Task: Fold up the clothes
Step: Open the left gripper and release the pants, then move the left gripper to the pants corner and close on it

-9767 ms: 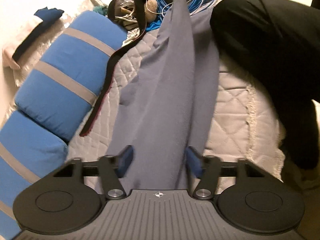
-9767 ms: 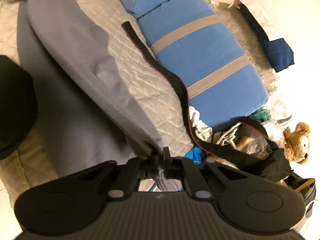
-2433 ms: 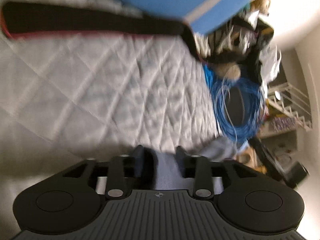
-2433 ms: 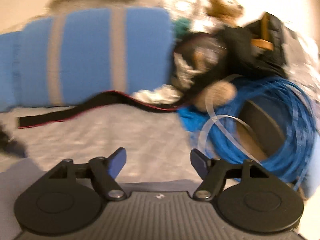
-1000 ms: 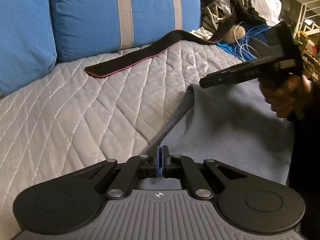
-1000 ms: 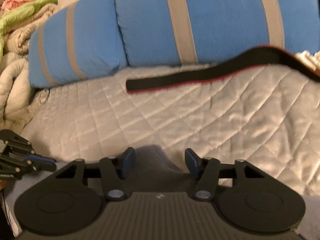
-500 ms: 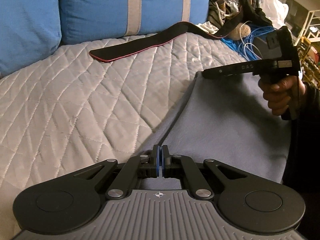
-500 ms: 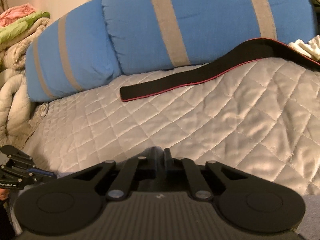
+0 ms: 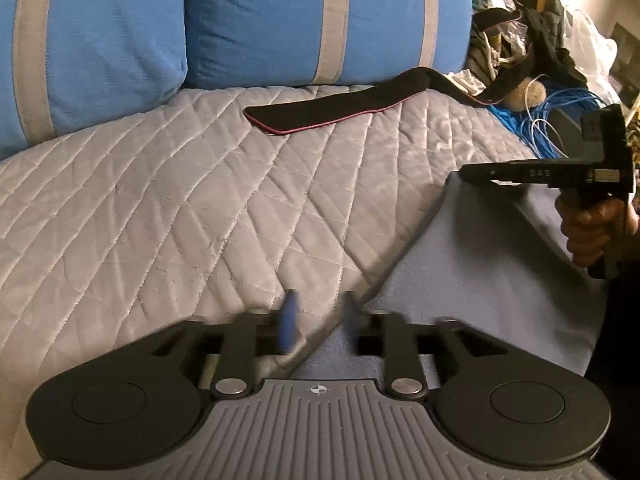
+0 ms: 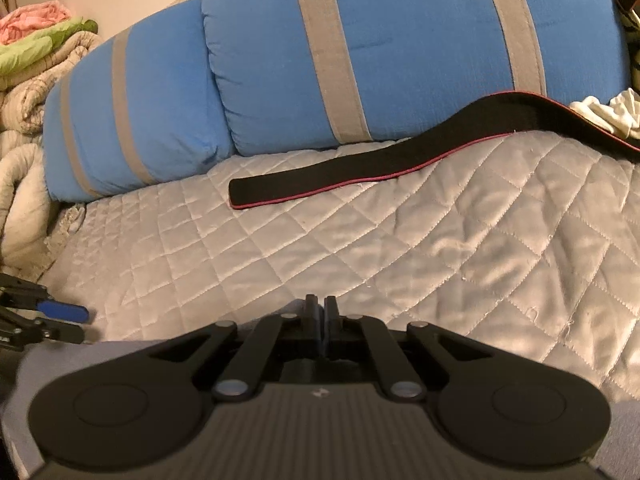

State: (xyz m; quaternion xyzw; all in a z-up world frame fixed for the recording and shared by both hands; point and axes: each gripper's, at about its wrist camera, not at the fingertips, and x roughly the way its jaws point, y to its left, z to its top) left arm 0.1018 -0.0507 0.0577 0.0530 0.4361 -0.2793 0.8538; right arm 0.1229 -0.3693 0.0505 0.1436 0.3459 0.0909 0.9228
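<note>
Two corners of one grey cloth (image 9: pixel 492 264) matter here, both along its far edge on the bed (image 9: pixel 160 220).

From the left wrist: the left gripper (image 9: pixel 320 316) has its jaws parted, blurred, straddling the cloth's near-left corner, which lies between the fingers but is not pinched. The cloth spreads rightward and away from it, its left edge running diagonally up to the far corner. There the right gripper (image 9: pixel 464 173), held by a hand (image 9: pixel 592 228), sits on that corner, level and pointing left. So the right one is at the far corner and the left at the near one. A black strap (image 9: pixel 340 114) lies well beyond, against blue cushions (image 9: pixel 280 20); cables (image 9: pixel 556 120) and clutter crowd the far right.

From the right wrist: its jaws are pressed together, with dark cloth seemingly caught between them, though the housing hides most of the fabric. The left gripper (image 10: pixel 66 312) shows at far left, a blue pad free. Quilt stretches open ahead; folded blankets (image 10: pixel 36 40) sit at the left.
</note>
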